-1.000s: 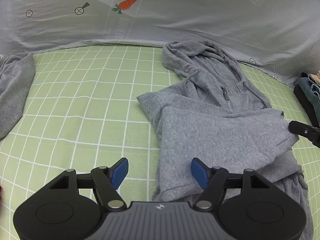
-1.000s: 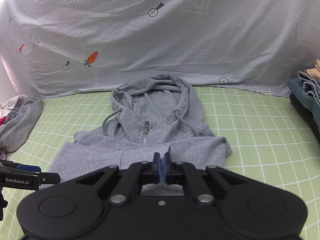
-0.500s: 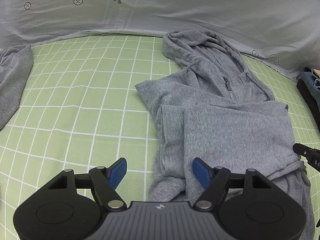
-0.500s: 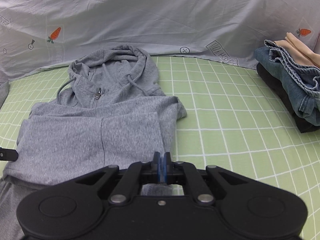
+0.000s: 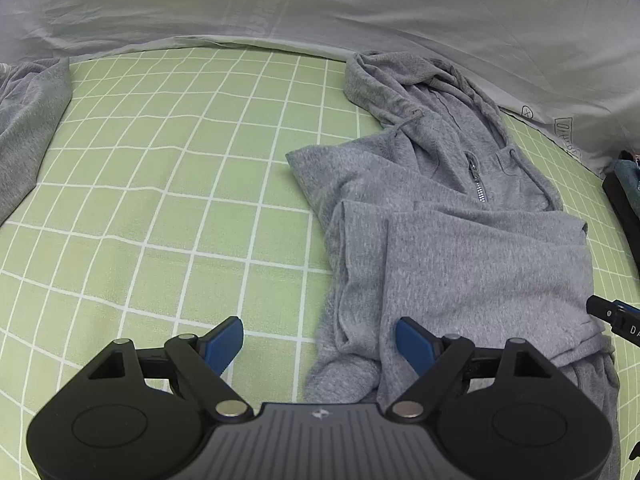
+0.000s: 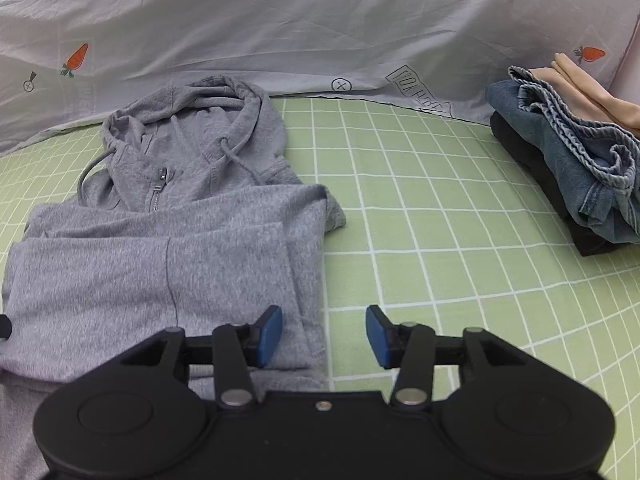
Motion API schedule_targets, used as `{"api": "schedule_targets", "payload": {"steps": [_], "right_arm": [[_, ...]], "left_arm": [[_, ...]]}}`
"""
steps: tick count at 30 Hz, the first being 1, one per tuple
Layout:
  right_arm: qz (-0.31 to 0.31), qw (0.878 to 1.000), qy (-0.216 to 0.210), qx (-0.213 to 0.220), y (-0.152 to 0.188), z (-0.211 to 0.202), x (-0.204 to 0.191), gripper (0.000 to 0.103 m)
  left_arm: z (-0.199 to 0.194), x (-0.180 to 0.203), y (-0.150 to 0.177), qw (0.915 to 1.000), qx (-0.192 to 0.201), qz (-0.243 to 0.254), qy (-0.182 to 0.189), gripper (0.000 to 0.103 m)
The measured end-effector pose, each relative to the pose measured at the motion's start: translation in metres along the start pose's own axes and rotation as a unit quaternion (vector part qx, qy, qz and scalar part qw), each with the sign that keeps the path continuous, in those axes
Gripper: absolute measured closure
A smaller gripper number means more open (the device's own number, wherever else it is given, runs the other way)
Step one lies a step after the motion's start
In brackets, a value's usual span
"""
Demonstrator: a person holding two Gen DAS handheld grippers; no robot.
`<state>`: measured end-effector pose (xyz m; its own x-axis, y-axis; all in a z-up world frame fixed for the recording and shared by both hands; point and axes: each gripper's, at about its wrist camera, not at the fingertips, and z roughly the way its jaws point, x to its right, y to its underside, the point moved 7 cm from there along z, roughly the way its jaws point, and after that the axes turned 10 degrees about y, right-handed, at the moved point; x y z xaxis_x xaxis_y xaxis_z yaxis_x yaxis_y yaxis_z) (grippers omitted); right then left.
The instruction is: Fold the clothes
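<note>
On the green sheet [image 6: 420,208] — one hoodie [image 6: 168,248], two claws spread.

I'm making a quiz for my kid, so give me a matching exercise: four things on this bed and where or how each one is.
1. grey hoodie
2. folded jeans
3. carrot print
4. right gripper

A. open, holding nothing
B. stacked at the right edge
C. on the pale sheet behind
D. sleeves folded across the front

Pairs: 1-D, 2-B, 3-C, 4-A

A home bed: green checked sheet [image 5: 160,200], carrot-print cover [image 6: 320,20], stacked clothes [image 6: 568,168].
</note>
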<state>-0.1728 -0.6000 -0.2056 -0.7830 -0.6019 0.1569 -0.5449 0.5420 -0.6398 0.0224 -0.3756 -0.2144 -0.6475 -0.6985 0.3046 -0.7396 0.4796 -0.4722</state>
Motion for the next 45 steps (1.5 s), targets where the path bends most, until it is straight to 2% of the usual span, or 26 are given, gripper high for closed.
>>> {"api": "schedule_targets", "payload": {"steps": [1,2,4,5,12,18,23,27,29,31,36,40,45], "right_arm": [[0.005,1.0,0.0,0.006,-0.005,-0.001,0.001,0.034],[0.008,1.0,0.0,0.015,-0.012,-0.001,0.001,0.021],[0.01,0.999,0.003,0.036,-0.025,-0.003,0.0,0.006],[0.009,0.999,0.004,0.048,-0.034,-0.003,-0.003,0.003],[-0.024,0.996,0.011,0.088,-0.094,0.028,-0.032,0.001],[-0.039,0.996,-0.001,0.086,-0.14,0.083,-0.066,0.001],[-0.043,0.996,-0.031,0.071,-0.172,0.13,-0.093,0.001],[-0.09,0.995,0.008,0.045,-0.183,0.165,-0.108,0.001],[-0.094,0.995,0.022,0.033,-0.185,0.175,-0.106,0.0],[-0.084,0.995,0.043,0.036,-0.188,0.173,-0.092,0.002],[-0.045,0.994,0.084,0.057,-0.19,0.148,-0.05,0.002],[-0.004,0.993,0.085,0.086,-0.182,0.11,-0.016,0.002],[0.031,0.989,0.092,0.112,-0.162,0.058,0.021,0.002]], "left_arm": [[0.003,0.0,-0.008,1.0,0.005,0.003,-0.002,0.019],[0.005,0.0,-0.017,0.9999,0.01,0.007,-0.003,0.019],[0.011,0.001,-0.034,0.9997,0.019,0.014,-0.006,0.019],[0.013,0.001,-0.042,0.9995,0.024,0.017,-0.008,0.019],[0.032,0.004,-0.102,0.9972,0.058,0.042,-0.018,0.019],[0.069,0.009,-0.164,0.9957,0.082,0.043,-0.009,0.018],[0.11,0.011,-0.198,0.9956,0.089,0.03,0.003,0.018],[0.144,0.009,-0.205,0.997,0.066,0.037,-0.013,0.018],[0.15,0.009,-0.204,0.995,0.067,0.063,-0.039,0.017],[0.15,0.008,-0.202,0.9933,0.068,0.077,-0.053,0.016],[0.138,-0.009,-0.198,0.9898,0.069,0.069,-0.104,0.016],[0.118,-0.016,-0.194,0.9887,0.074,0.059,-0.116,0.016],[0.068,-0.003,-0.186,0.9851,0.113,0.065,-0.112,0.016]]}}
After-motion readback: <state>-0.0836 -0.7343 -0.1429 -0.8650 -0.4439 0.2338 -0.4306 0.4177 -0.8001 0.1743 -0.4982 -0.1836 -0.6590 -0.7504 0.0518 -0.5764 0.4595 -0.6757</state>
